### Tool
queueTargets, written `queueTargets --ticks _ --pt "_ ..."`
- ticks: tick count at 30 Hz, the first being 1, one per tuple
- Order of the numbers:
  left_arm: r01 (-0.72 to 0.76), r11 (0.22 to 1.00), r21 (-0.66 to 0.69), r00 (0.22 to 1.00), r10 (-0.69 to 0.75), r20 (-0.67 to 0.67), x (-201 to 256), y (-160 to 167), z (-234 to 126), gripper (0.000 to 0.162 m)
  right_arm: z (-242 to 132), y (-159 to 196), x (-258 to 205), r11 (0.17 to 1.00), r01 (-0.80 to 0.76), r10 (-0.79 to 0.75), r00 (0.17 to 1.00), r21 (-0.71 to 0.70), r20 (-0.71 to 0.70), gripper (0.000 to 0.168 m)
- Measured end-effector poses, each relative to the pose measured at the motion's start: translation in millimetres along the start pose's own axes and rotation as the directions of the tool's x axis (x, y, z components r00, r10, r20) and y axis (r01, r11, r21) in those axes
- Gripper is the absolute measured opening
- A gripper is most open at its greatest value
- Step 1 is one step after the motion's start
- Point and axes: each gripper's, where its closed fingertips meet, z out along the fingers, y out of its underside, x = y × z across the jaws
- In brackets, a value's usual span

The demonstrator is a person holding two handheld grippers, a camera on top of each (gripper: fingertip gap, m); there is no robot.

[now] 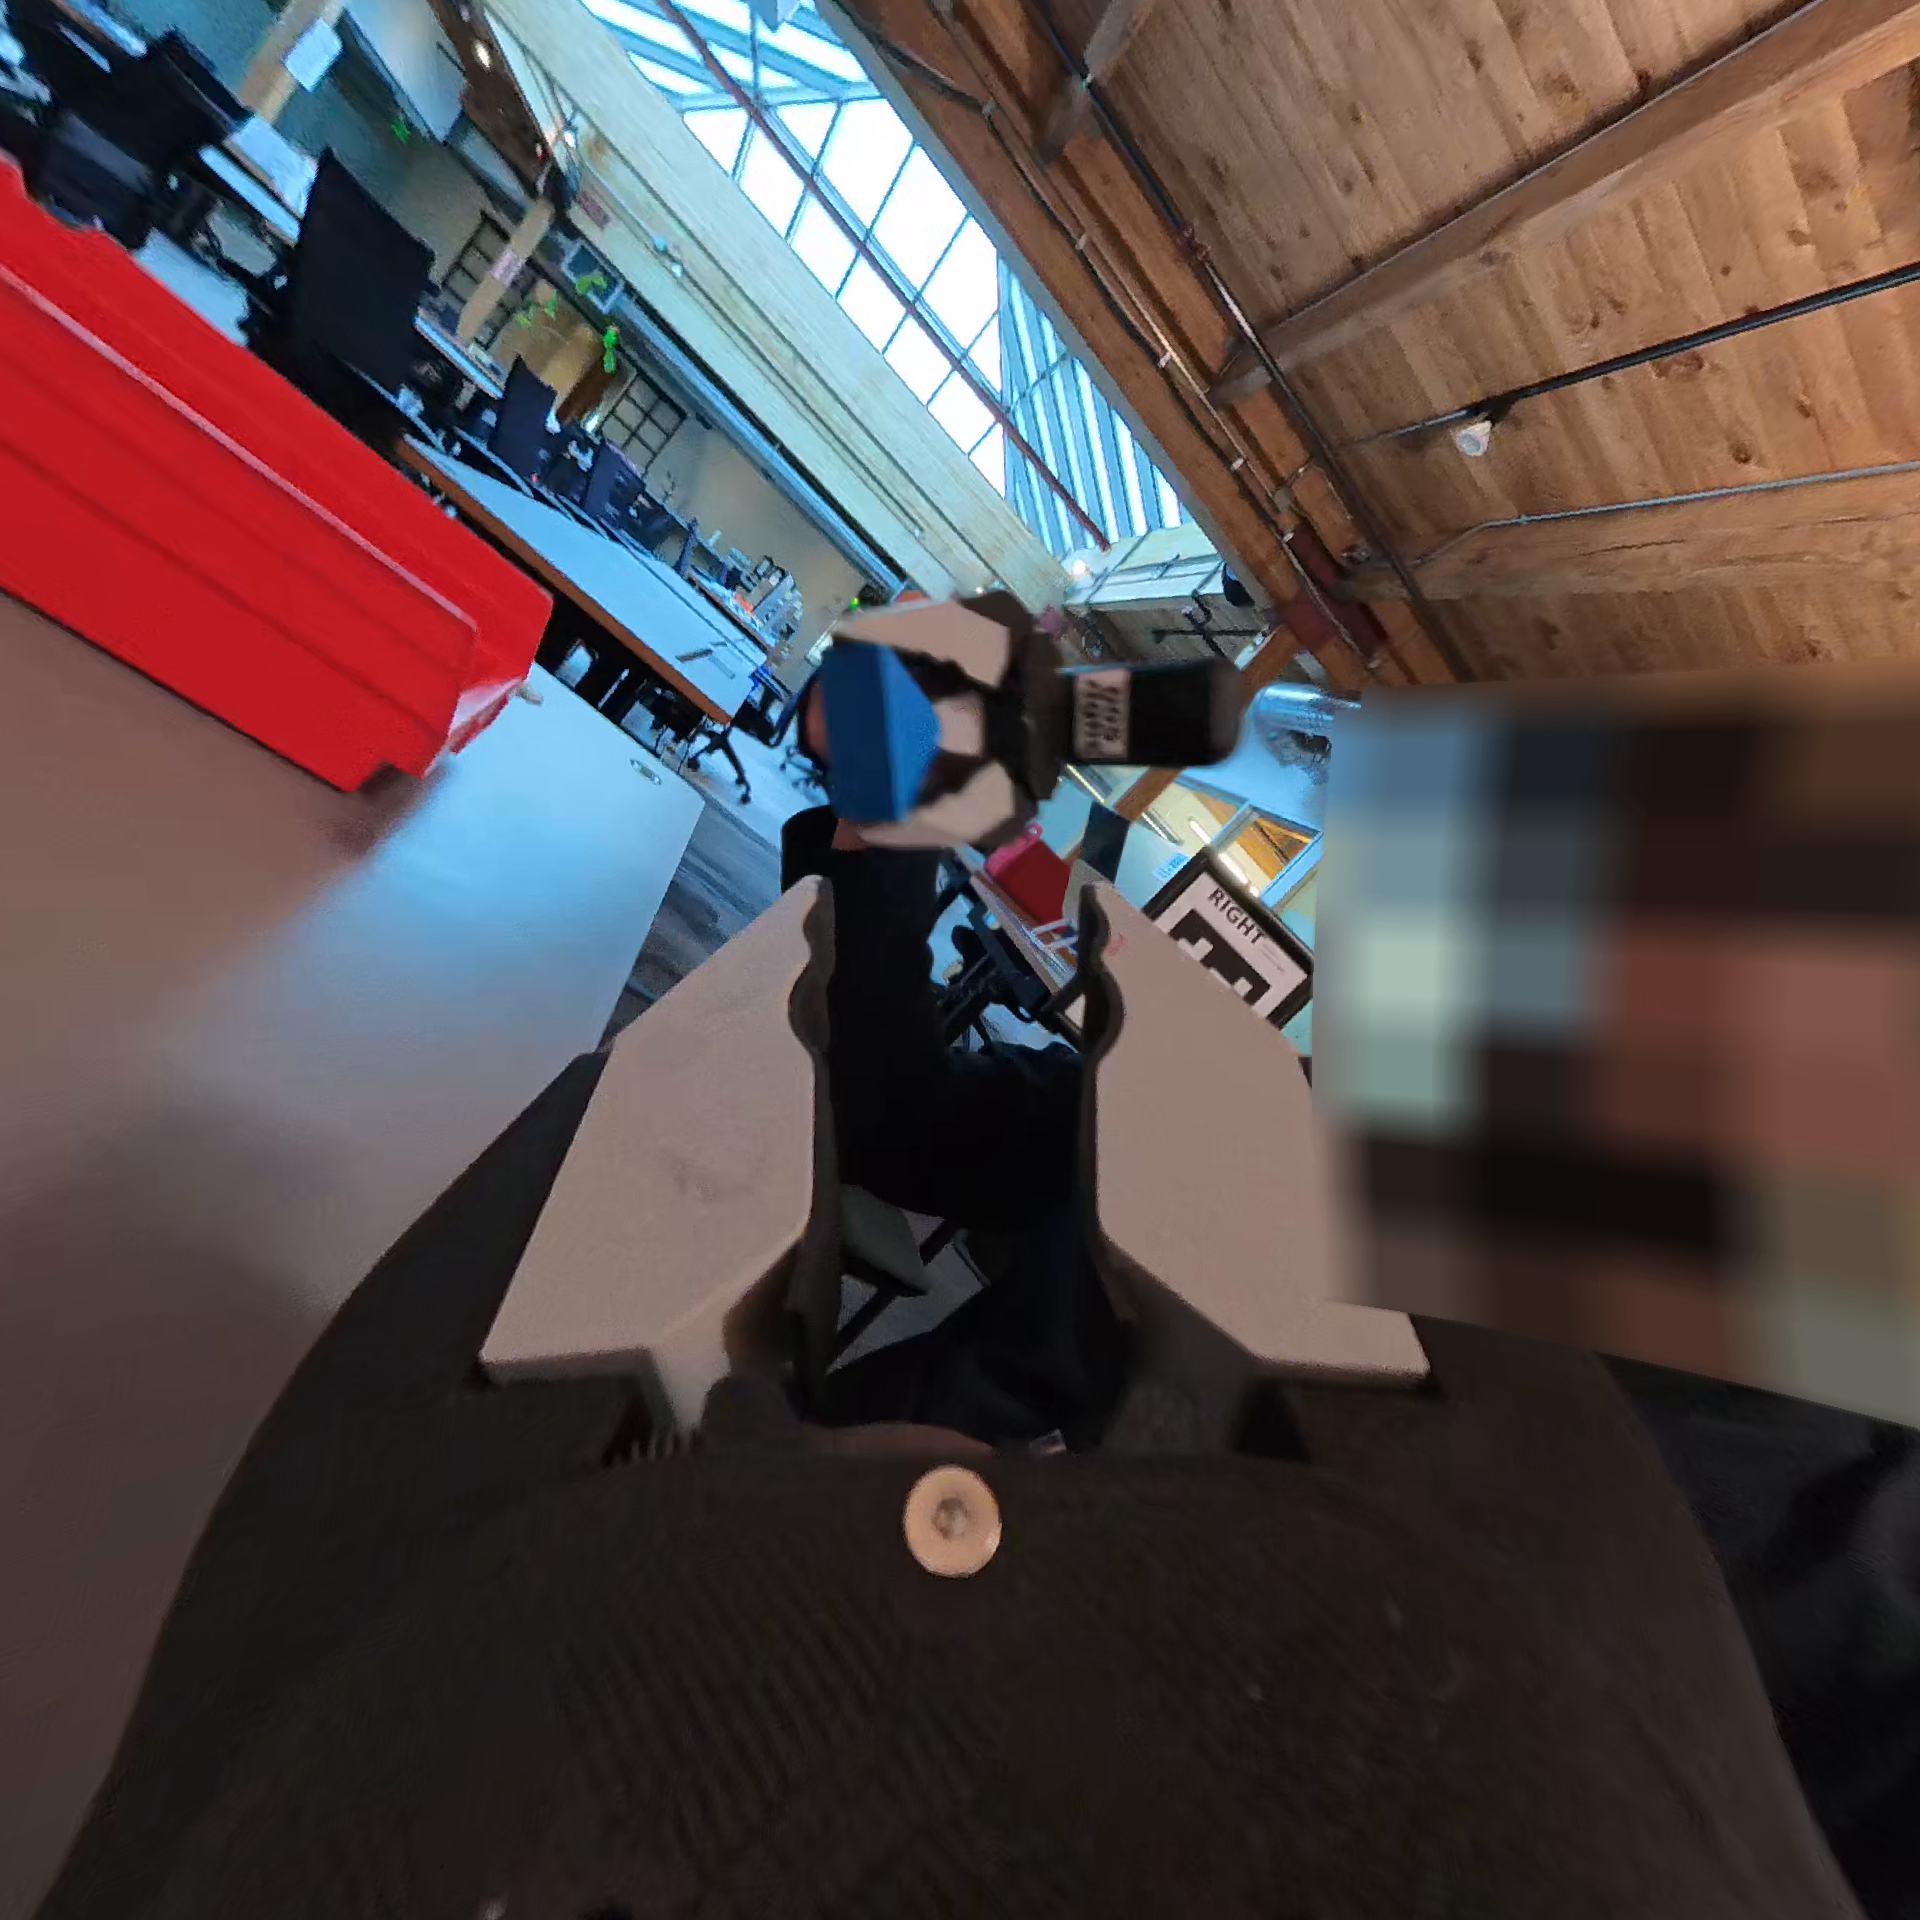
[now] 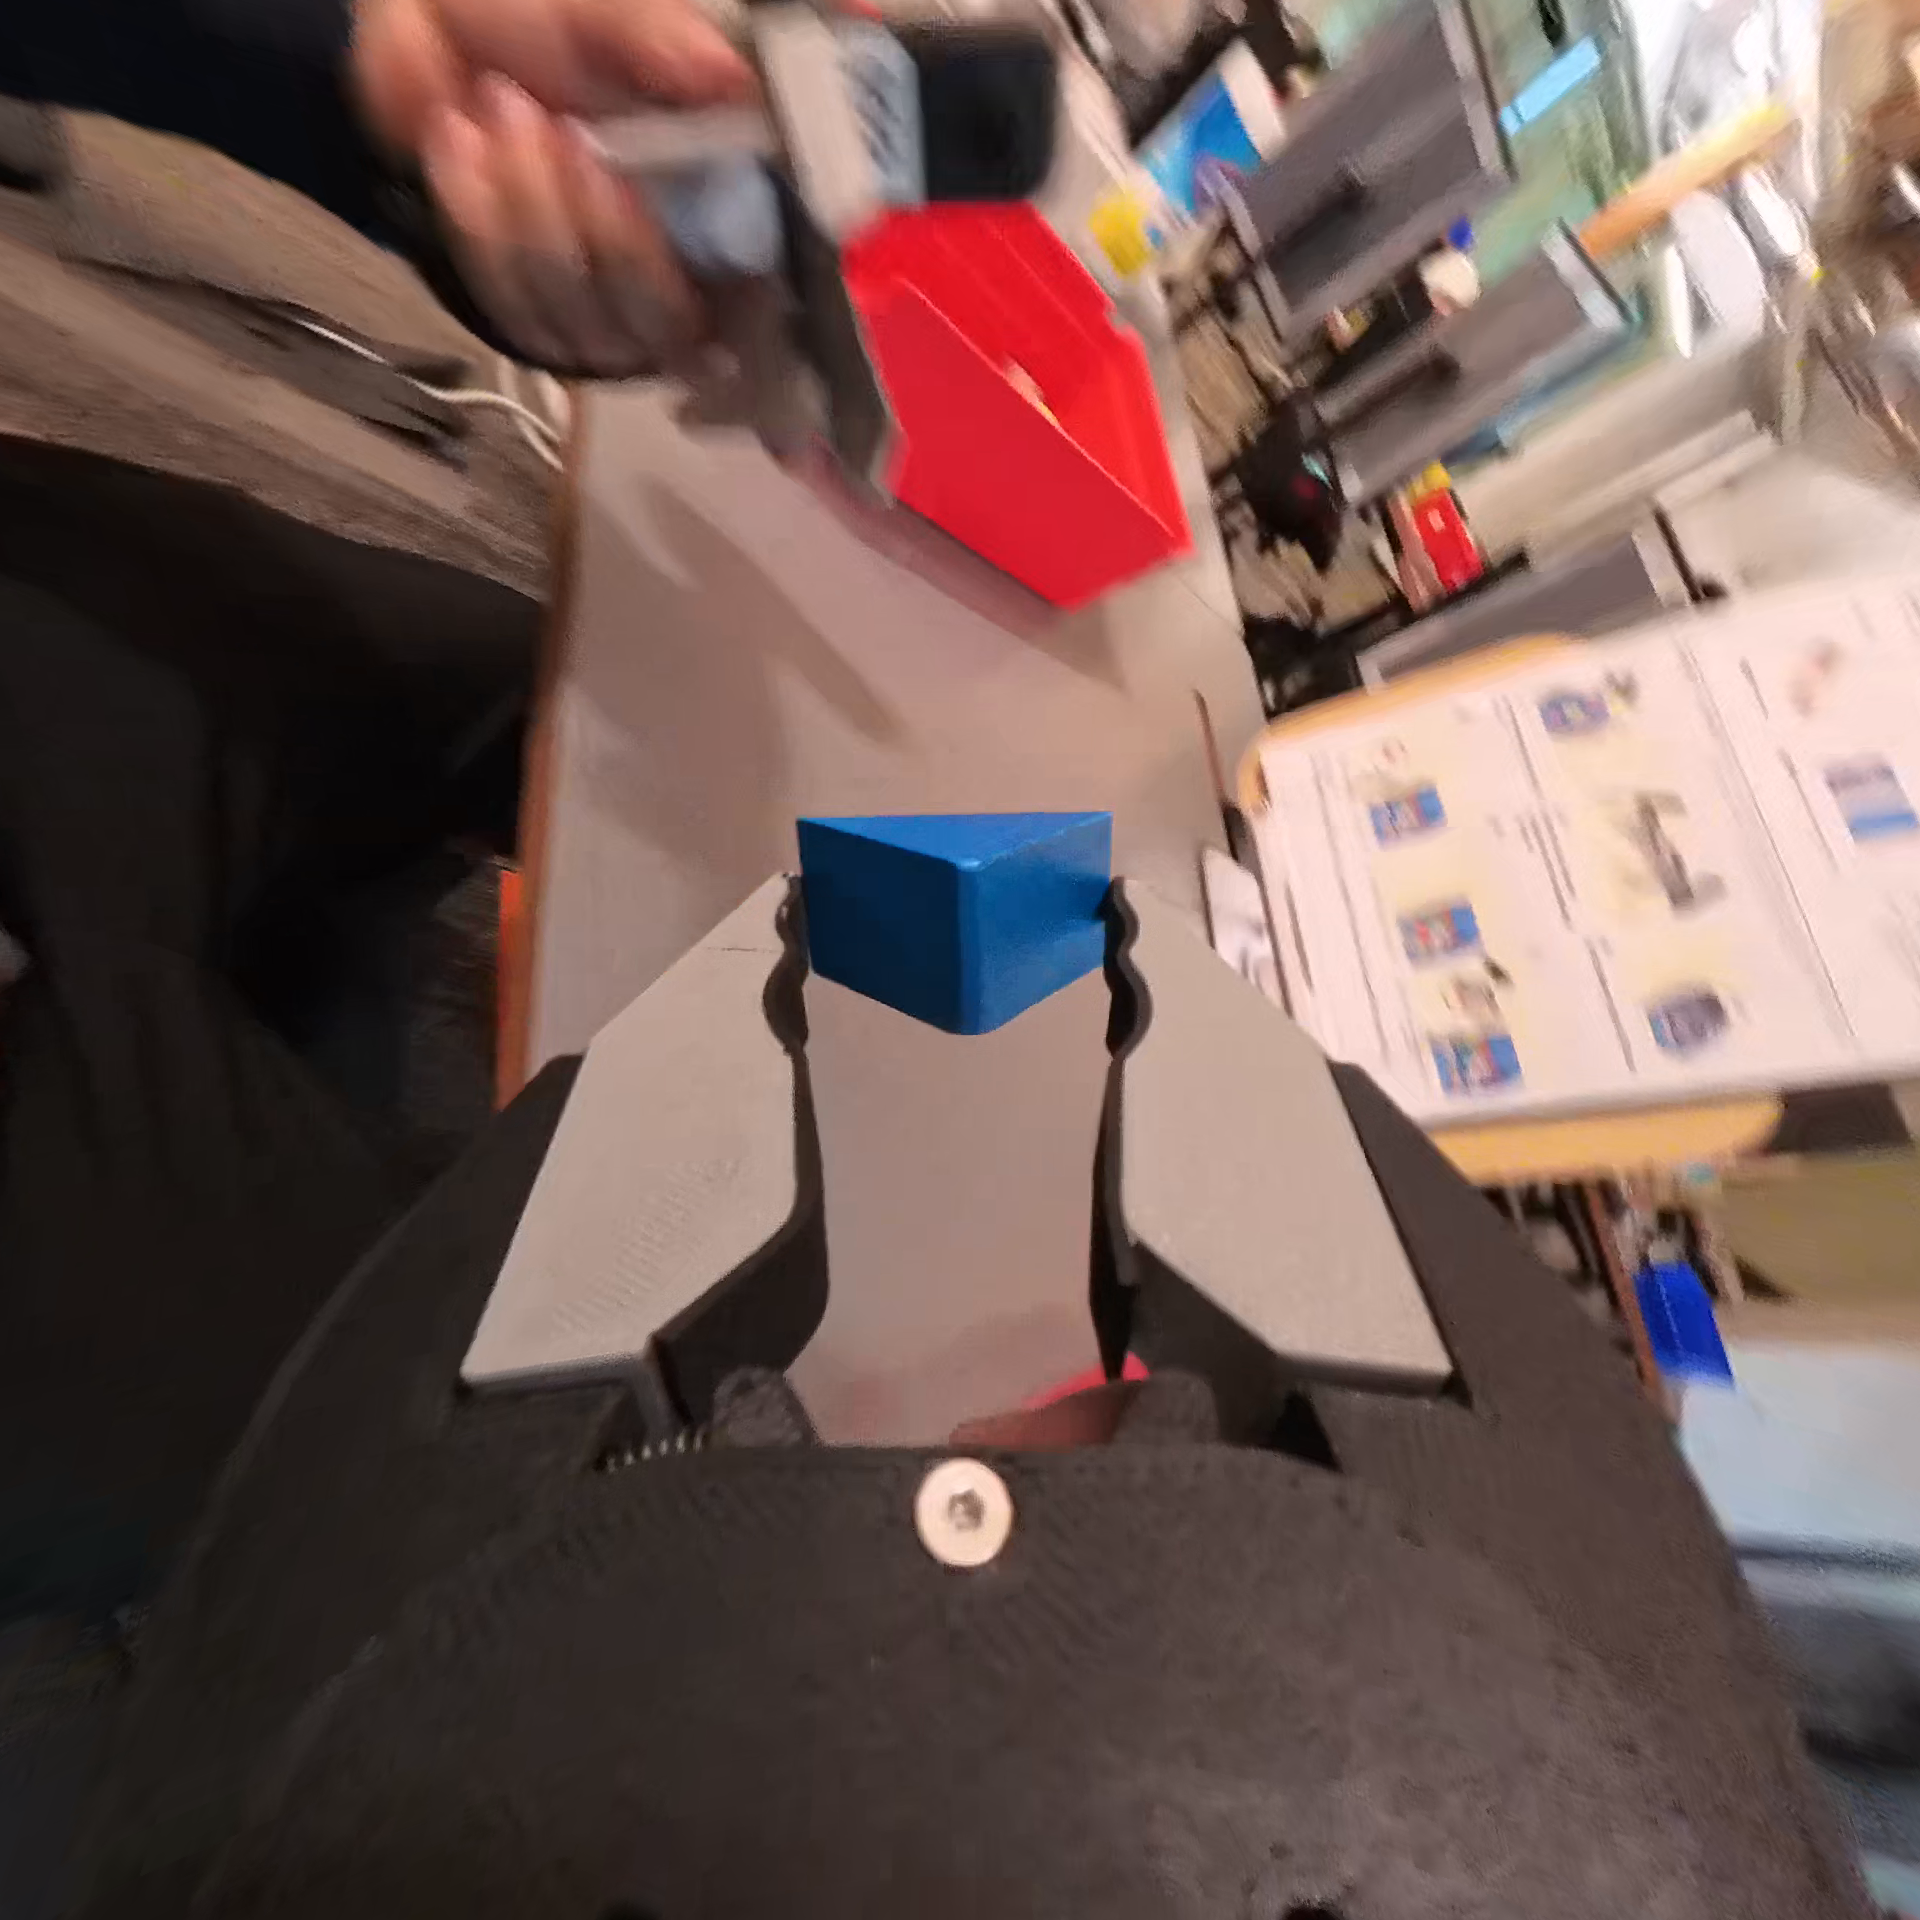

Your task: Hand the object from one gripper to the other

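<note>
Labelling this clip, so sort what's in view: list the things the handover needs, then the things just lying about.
For the job:
- blue block, clamped in the right gripper
- left gripper, open and empty

Just lying about:
- red bin on the table
- board of printed sheets
- office chairs

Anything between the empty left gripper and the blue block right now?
No. In the left wrist view, only open air separates the left gripper from the blue block, held by the right gripper.
</note>
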Motion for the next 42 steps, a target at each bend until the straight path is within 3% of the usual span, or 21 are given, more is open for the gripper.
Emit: queueTargets --ticks 1,4,6,11,19,23,28,30,33,38,42 --pt "-0.013 1.0 0.01 1.0 0.014 -0.007 5 -4 -1 0.042 -9 19 17 0.998 -0.044 0.043 0.999 -0.038 -0.025 0.056" --pt "-0.066 0.998 0.017 0.998 0.066 0.013 13 -13 -2 0.04 -30 95 69 0.949 -0.19 0.172 0.981 -0.25 -0.093 0.056" --pt "-0.092 0.996 0.01 0.996 0.091 0.025 17 -15 -1 0.04 -39 155 91 0.866 -0.269 0.243 0.963 -0.422 -0.115 0.055" --pt "-0.12 0.993 -0.02 0.991 0.12 0.056 18 -8 5 0.041 -38 268 90 0.639 -0.345 0.421 0.905 -0.688 -0.063 0.055" --pt "-0.156 0.988 -0.011 0.985 0.157 0.067 29 -9 -2 0.038 -33 354 56 0.31 -0.424 0.623 0.767 -0.851 -0.155 0.056" --pt "-0.148 0.989 -0.004 0.986 0.148 0.072 26 -11 -4 0.038 -29 371 51 0.193 -0.465 0.64 0.727 -0.864 -0.249 0.056" --pt "-0.173 0.985 0.0 0.979 0.172 0.108 27 -15 -10 0.04 -16 372 61 0.164 -0.577 0.656 0.67 -0.8 -0.349 0.057" --pt "-0.184 0.983 0.015 0.978 0.182 0.106 33 -19 -14 0.04 -14 371 60 0.137 -0.618 0.688 0.622 -0.774 -0.375 0.067" --pt "-0.21 0.977 0.029 0.971 0.205 0.122 38 -25 -21 0.04 -14 363 63 0.123 -0.681 0.733 0.553 -0.721 -0.397 0.07" --pt "-0.249 0.967 0.061 0.962 0.239 0.133 50 -34 -33 0.04 -32 340 90 0.158 -0.766 0.737 0.511 -0.623 -0.442 0.068" --pt "-0.321 0.946 0.051 0.928 0.303 0.214 57 -44 -52 0.045 -39 269 129 0.299 -0.869 0.791 0.457 -0.394 -0.406 0.063"
